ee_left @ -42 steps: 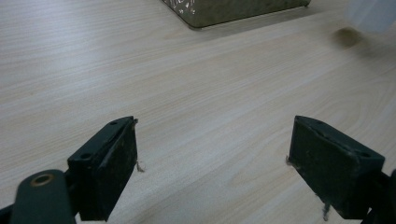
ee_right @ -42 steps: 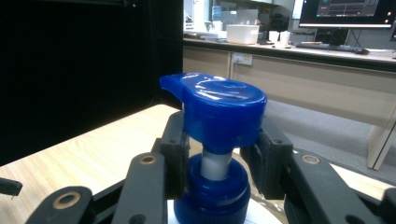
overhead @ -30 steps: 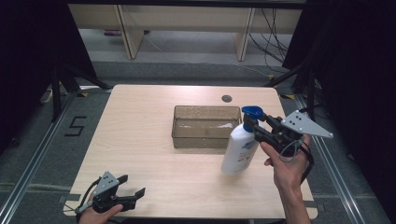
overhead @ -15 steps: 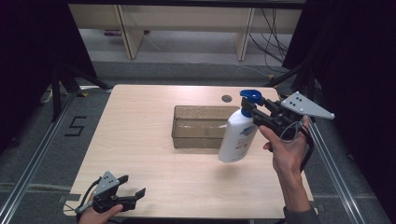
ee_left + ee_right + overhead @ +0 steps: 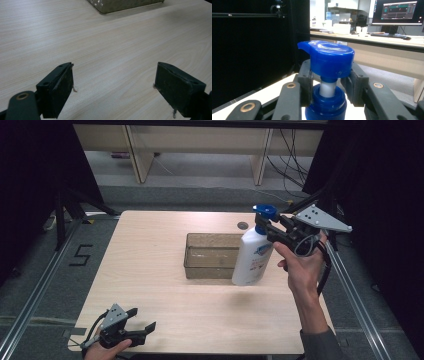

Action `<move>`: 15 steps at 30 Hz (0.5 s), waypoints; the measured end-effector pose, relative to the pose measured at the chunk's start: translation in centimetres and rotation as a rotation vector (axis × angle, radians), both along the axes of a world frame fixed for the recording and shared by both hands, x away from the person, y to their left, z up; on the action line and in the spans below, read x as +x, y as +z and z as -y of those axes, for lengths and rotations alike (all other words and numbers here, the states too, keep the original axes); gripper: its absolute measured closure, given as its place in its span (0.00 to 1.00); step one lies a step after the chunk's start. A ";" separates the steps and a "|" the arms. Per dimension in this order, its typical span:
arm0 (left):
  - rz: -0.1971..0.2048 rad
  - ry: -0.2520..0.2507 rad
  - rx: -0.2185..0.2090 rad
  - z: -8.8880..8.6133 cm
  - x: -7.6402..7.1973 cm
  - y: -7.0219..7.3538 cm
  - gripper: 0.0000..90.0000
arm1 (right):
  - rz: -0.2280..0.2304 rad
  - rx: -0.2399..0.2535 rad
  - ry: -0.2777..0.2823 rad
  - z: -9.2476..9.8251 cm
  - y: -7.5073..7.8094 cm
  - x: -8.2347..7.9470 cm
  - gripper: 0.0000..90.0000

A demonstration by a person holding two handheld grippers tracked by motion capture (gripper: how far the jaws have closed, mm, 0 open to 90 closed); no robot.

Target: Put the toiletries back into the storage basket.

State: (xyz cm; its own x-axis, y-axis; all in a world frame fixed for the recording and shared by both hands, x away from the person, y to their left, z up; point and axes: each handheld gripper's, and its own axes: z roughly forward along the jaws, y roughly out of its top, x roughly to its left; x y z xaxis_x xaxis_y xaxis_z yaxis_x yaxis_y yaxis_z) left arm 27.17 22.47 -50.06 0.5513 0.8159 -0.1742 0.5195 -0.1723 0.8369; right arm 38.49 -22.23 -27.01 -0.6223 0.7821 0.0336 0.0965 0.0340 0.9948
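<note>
Nearest, the left gripper rests on the desk with jaws wide and empty. Farther off, the right gripper clamps the pump bottle neck, lifted beside the tray; its own view shows the blue cap.

Grey floor; wooden shelving

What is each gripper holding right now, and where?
Right gripper clamps the pump bottle at its neck, under the blue pump head. Left gripper holds nothing.
</note>
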 end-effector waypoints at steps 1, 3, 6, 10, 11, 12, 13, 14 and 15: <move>0.000 -0.002 0.004 0.0 0.0 0.0 0.17 | 0.010 -0.008 -0.008 0.1 0.1 0.3 0.69; 0.000 -0.003 0.006 0.0 0.0 0.0 0.16 | 0.008 0.001 -0.012 0.0 0.2 0.6 0.69; -0.005 0.005 0.011 -0.1 0.0 0.0 0.16 | 0.007 0.010 -0.018 -0.1 0.4 1.4 0.69; 0.000 0.003 -0.001 0.0 0.0 0.0 0.17 | 0.012 -0.003 -0.033 -0.2 0.7 2.3 0.69; -0.001 0.003 0.000 0.0 0.0 0.0 0.17 | 0.009 -0.003 -0.040 -0.2 0.7 2.6 0.69; -0.002 0.001 0.006 -0.1 0.0 0.0 0.17 | 0.005 0.002 -0.043 -0.3 0.7 2.7 0.69; -0.002 0.001 0.006 0.0 0.0 0.0 0.17 | 0.012 -0.007 -0.044 -0.3 0.7 3.0 0.69; -0.002 0.002 0.005 0.0 0.0 0.0 0.17 | 0.003 -0.003 -0.043 -0.4 0.7 3.2 0.69; -0.003 0.002 0.005 0.0 0.0 0.0 0.17 | 0.006 -0.010 -0.052 -0.4 0.7 3.5 0.69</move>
